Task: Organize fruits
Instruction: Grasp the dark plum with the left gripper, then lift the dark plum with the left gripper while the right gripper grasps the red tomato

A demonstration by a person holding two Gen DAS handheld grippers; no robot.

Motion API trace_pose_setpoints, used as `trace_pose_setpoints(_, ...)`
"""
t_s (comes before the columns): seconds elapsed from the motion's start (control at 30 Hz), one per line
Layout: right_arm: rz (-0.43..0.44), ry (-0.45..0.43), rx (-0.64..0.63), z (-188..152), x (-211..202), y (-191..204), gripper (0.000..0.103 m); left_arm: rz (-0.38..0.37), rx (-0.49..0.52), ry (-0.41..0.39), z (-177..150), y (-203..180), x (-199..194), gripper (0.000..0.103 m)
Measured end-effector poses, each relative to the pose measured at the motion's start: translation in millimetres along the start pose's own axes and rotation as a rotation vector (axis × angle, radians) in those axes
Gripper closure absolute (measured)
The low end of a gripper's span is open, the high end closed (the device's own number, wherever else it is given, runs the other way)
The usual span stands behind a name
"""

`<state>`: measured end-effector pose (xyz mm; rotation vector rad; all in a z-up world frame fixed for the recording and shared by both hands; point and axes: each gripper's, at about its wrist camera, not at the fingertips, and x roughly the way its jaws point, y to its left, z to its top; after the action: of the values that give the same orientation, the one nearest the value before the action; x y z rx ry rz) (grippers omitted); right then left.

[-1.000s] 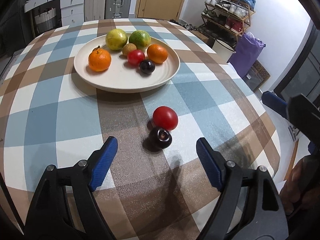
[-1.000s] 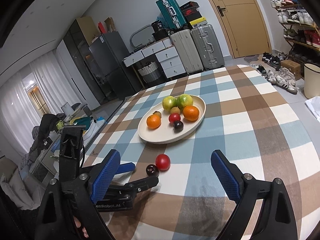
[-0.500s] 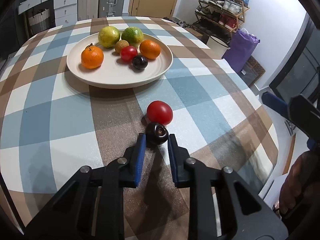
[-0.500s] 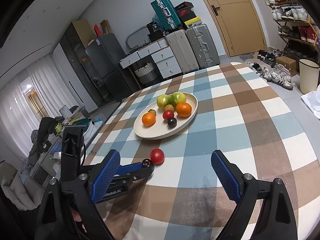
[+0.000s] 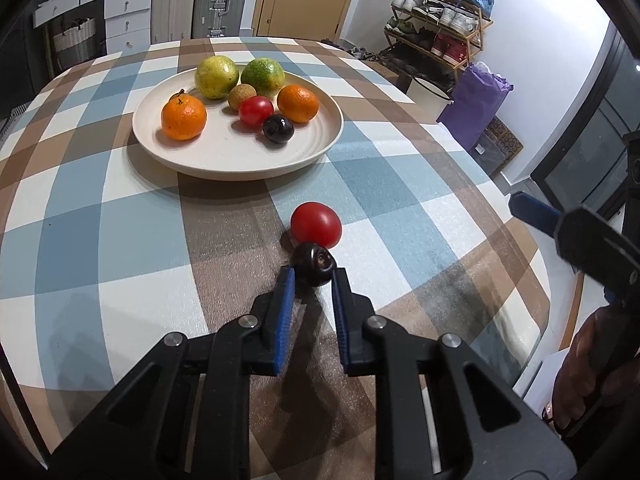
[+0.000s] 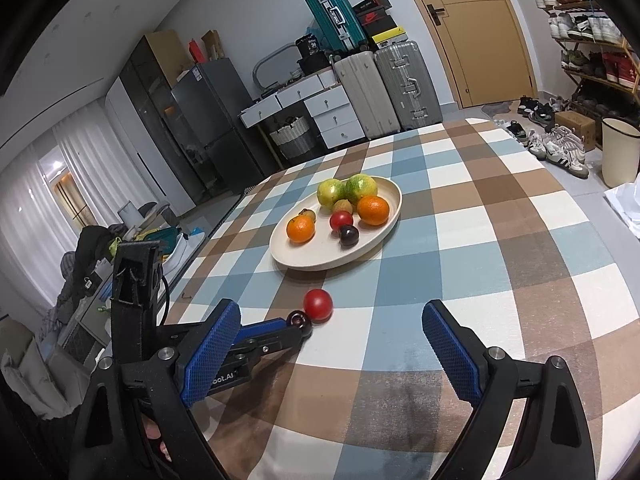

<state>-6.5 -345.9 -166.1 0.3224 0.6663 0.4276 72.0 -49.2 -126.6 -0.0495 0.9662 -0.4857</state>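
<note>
My left gripper [image 5: 313, 276] is shut on a dark plum [image 5: 313, 263] that rests on the checked tablecloth; it also shows in the right wrist view [image 6: 300, 320]. A red tomato [image 5: 316, 225] lies just beyond the plum, touching it, also seen in the right wrist view [image 6: 318, 305]. A cream plate [image 5: 224, 152] further back holds two oranges, two green citrus, a small brown fruit, a red tomato and another dark plum. My right gripper [image 6: 332, 344] is open and empty above the table's near side.
The round table's edge [image 5: 532, 280] curves close on the right. A purple bag [image 5: 474, 100] and a shoe rack [image 5: 436, 28] stand beyond it. Suitcases [image 6: 384, 84] and drawers line the far wall.
My left gripper went forward and closed from wide open onto the dark plum. The right gripper stayed open and drew back a little.
</note>
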Motion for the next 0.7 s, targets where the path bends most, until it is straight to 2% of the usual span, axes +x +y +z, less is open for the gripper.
trace_pose_setpoints(0.6,0.003,0.029,0.003,-4,6,-1,0.009,0.047,0.002,0.034,17,-2,21,0.086)
trace_pose_setpoints(0.7,0.006,0.033,0.010,-5,6,-3,0.009,0.054,0.001,0.030,19,-3,21,0.082)
